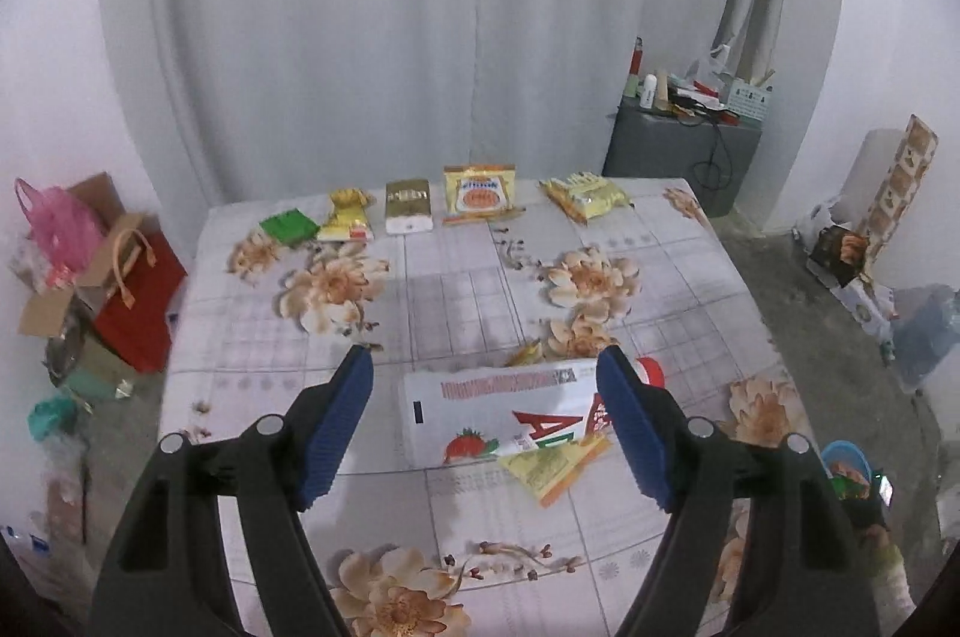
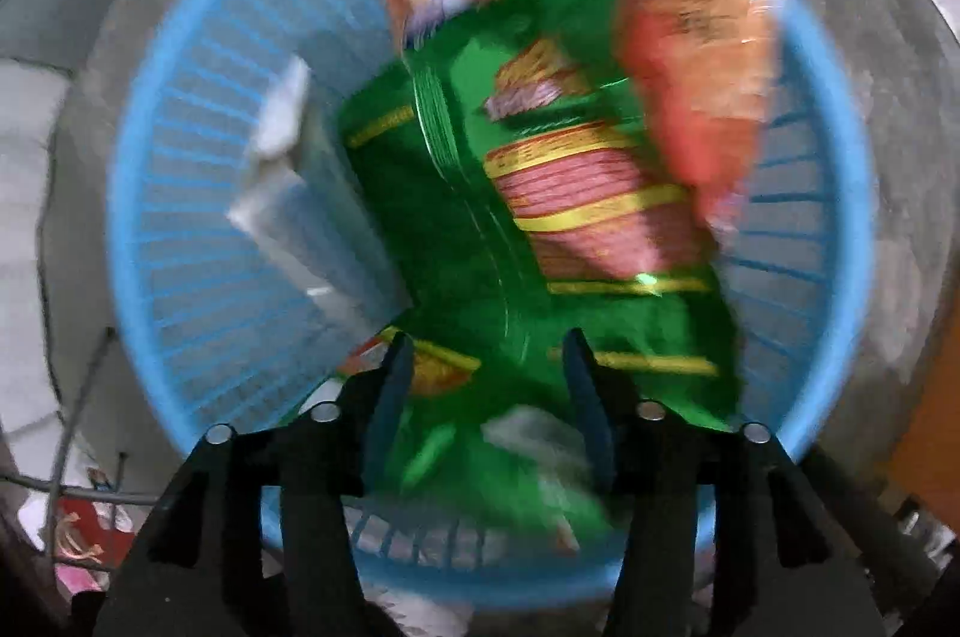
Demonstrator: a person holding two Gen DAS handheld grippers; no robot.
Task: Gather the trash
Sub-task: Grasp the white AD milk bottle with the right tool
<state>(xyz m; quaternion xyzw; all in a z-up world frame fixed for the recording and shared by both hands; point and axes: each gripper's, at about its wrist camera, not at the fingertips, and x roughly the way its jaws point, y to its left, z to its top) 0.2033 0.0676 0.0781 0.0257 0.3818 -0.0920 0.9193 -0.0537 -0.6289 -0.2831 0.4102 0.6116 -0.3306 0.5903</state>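
My left gripper (image 1: 485,358) is open and empty above the flowered table (image 1: 456,289), with a white wrapper (image 1: 510,412) and a yellow wrapper (image 1: 552,466) lying between its fingers. Several more wrappers lie in a row at the table's far edge: green (image 1: 289,226), yellow (image 1: 347,215), gold and white (image 1: 408,206), orange (image 1: 479,193), pale yellow (image 1: 585,196). My right gripper (image 2: 486,346) is open over a blue basket (image 2: 180,156). A green wrapper (image 2: 510,229) and an orange wrapper (image 2: 702,54) lie in the basket, blurred.
A red bag (image 1: 141,301), a cardboard box and a pink plastic bag (image 1: 60,223) stand on the floor left of the table. A grey cabinet (image 1: 678,150) with clutter stands at the back right. The blue basket shows at the table's right (image 1: 846,460). White paper (image 2: 282,181) lies in the basket.
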